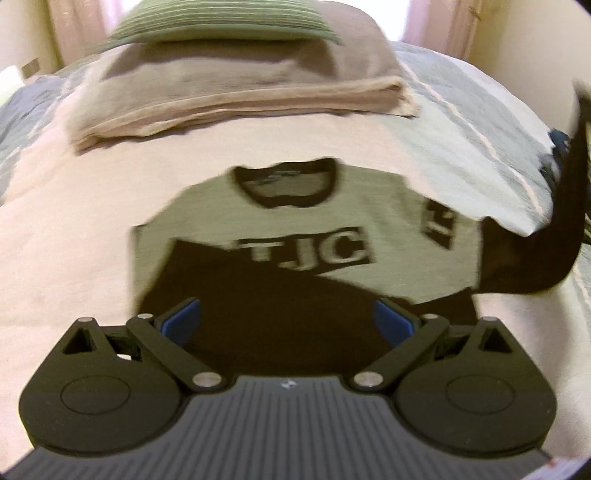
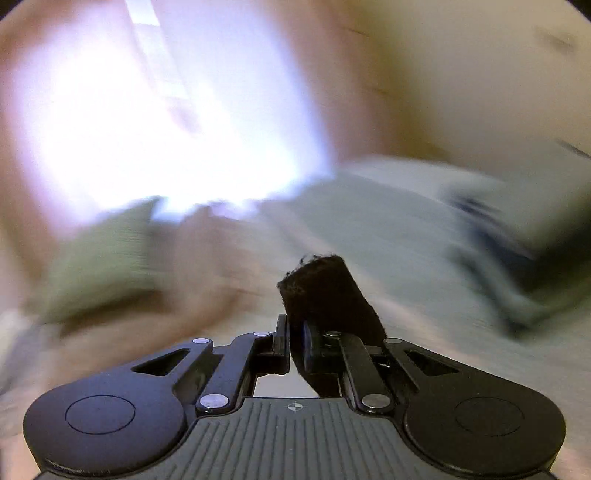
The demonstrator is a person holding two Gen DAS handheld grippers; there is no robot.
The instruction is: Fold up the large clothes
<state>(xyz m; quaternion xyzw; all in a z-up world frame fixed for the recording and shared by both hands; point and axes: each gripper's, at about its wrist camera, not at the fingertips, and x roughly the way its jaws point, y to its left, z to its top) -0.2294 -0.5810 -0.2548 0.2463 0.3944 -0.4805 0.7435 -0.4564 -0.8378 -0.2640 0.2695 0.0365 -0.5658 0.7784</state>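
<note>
A grey T-shirt (image 1: 295, 221) with a black collar, black sleeves and the letters TJC lies on the bed, collar pointing away from me. Its left sleeve is folded across the front as a black flap. My left gripper (image 1: 288, 317) hovers open over the shirt's dark lower part, blue pads (image 1: 183, 317) wide apart, nothing between them. The right black sleeve (image 1: 546, 236) is lifted off the bed toward the upper right. In the right wrist view my right gripper (image 2: 295, 338) is shut on that black sleeve's end (image 2: 321, 291), which sticks up past the fingers. That view is heavily blurred.
A stack of folded clothes, beige (image 1: 236, 96) below and green striped (image 1: 229, 20) on top, sits at the far side of the bed. The bedding is pink (image 1: 66, 229) with a pale blue striped cover (image 1: 461, 122) to the right. Bright window and curtains lie beyond.
</note>
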